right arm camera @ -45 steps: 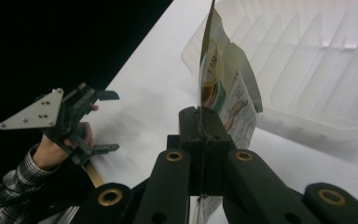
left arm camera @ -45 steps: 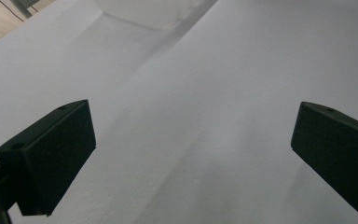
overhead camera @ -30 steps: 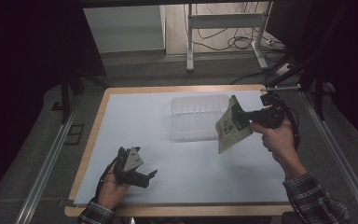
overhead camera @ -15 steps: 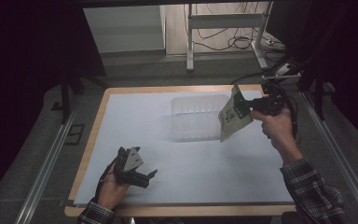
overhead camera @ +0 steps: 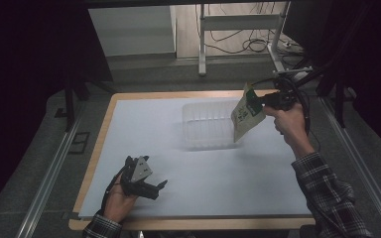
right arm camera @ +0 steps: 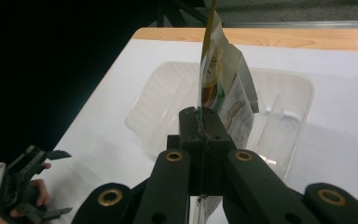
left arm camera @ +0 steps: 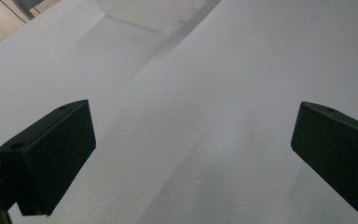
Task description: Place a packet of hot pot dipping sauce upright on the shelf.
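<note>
My right gripper is shut on a pale green and white snack pouch, held up in the air beside the right end of a clear plastic tub. In the right gripper view the pouch stands edge-on between the closed jaws, with the tub below and behind it. Near the table's front left, my left gripper rests low on the white sheet, open. Its two black fingers stand wide apart with bare sheet between them.
The white sheet covers a wooden table. Metal rails run along the left and right sides. Cables and a metal stand lie on the floor beyond the far edge.
The right gripper has carried the pouch up and toward the far right, away from the tub's middle. The left gripper has stayed in place.
</note>
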### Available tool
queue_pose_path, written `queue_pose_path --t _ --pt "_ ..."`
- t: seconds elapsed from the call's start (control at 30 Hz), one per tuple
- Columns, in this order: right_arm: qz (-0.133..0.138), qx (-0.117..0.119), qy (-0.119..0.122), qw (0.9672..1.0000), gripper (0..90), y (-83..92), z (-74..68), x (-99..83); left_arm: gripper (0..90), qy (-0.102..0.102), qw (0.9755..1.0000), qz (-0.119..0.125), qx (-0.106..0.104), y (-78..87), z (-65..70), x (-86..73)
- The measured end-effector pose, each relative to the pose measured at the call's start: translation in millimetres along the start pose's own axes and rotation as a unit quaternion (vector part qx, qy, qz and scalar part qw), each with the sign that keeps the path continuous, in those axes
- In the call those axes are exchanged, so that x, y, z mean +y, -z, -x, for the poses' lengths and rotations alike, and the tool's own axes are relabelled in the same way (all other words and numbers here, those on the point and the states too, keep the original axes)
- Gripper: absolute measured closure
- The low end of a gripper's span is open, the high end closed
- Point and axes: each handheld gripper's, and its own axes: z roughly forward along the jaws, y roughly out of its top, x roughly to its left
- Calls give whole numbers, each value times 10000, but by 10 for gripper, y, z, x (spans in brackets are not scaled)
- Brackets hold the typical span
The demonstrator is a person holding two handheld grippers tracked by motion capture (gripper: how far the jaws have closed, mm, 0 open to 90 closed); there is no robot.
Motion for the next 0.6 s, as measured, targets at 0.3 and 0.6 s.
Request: queue_pose_path --t 0.3,0.6 --pt "16 -52 -137 9999 890 -119 128 136 0 -3 10000 3 -3 1 -1 -1" --pt "-71 -219 -145 9996 890 -273 201 207 0 -3 10000 9 -9 -1 0 -1"
